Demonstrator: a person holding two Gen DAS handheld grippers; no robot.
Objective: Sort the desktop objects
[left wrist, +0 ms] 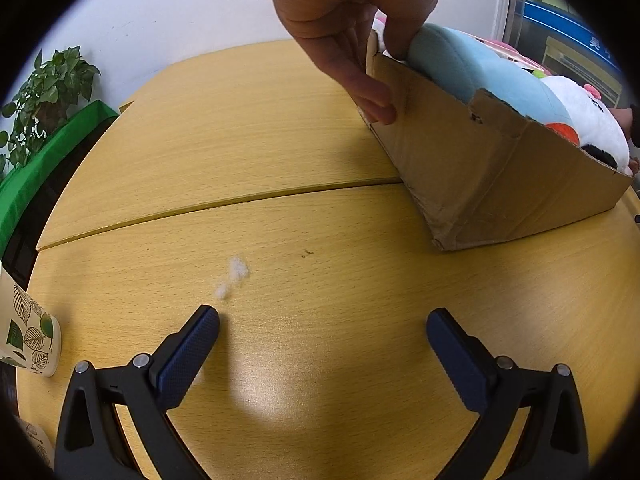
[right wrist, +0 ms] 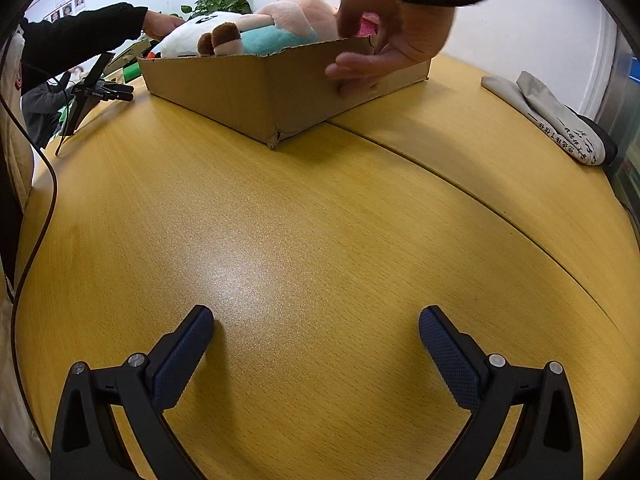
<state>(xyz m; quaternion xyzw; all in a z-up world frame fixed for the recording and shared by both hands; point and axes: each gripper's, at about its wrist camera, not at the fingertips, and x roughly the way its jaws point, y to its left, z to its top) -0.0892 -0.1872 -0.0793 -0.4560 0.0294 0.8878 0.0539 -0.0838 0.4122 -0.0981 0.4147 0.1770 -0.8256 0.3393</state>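
Observation:
A shallow cardboard box (left wrist: 472,168) full of plush toys stands on the wooden table at the right of the left wrist view; it shows at the top centre of the right wrist view (right wrist: 256,84). A light blue plush (left wrist: 472,68) and a white plush (left wrist: 588,116) lie in it. A bare hand (left wrist: 352,20) grips the box's near corner; it also shows in the right wrist view (right wrist: 384,52). My left gripper (left wrist: 322,320) is open and empty above the table. My right gripper (right wrist: 316,320) is open and empty, well short of the box.
A tuft of white fluff (left wrist: 234,276) lies just ahead of the left gripper. A leaf-print paper cup (left wrist: 28,332) stands at the left edge, a potted plant (left wrist: 48,92) beyond. Folded grey cloth (right wrist: 552,120) lies at the right. A black cable (right wrist: 44,184) and a stand (right wrist: 92,84) are at the left.

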